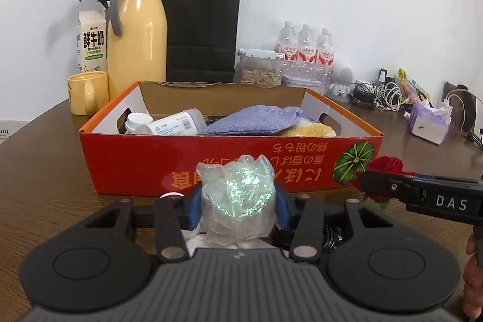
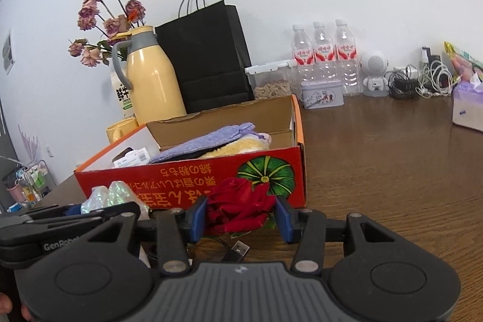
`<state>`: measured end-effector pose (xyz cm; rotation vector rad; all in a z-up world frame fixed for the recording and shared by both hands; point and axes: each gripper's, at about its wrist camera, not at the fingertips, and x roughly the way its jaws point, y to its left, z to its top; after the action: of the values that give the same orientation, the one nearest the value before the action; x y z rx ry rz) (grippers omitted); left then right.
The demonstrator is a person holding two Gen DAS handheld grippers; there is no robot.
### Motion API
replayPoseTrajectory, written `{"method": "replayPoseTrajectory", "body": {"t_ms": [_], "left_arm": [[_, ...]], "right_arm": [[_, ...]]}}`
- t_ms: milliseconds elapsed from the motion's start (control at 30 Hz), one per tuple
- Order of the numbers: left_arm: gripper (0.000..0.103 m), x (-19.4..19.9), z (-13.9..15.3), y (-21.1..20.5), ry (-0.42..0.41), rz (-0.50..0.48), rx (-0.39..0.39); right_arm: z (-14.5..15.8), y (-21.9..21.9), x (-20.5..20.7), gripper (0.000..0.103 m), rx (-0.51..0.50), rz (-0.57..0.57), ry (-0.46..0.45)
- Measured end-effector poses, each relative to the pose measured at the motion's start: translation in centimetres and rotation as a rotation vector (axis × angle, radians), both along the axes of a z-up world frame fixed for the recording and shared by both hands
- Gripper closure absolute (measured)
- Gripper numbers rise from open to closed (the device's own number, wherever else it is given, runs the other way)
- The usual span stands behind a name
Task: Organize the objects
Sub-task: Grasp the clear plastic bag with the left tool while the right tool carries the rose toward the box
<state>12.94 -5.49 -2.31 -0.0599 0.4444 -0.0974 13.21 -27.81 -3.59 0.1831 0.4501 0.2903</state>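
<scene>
A glittery flower (image 1: pixel 238 201) is clenched by the left gripper (image 1: pixel 238 207), a red rose (image 2: pixel 240 212) by the right gripper (image 2: pixel 241 215); petals could be crushed against the box (image 1: pixel 151 159) wall.

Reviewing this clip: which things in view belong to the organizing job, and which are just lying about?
In the job:
- red cardboard box
- glittery clear plastic bundle, in left gripper
- red fabric rose, in right gripper

Lying about:
- yellow thermos jug
- black paper bag
- three water bottles
- yellow mug

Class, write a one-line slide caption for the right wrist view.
Right gripper holds a red rose before the orange box.
</scene>
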Motion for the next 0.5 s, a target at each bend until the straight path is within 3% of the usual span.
{"method": "replayPoseTrajectory", "body": {"t_ms": [500], "left_arm": [[0.056, -0.66, 0.38, 0.81, -0.024, 0.008, -0.046]], "right_arm": [[0.21, 0.20, -0.68, 0.057, -0.013, -0.004, -0.041]]}}
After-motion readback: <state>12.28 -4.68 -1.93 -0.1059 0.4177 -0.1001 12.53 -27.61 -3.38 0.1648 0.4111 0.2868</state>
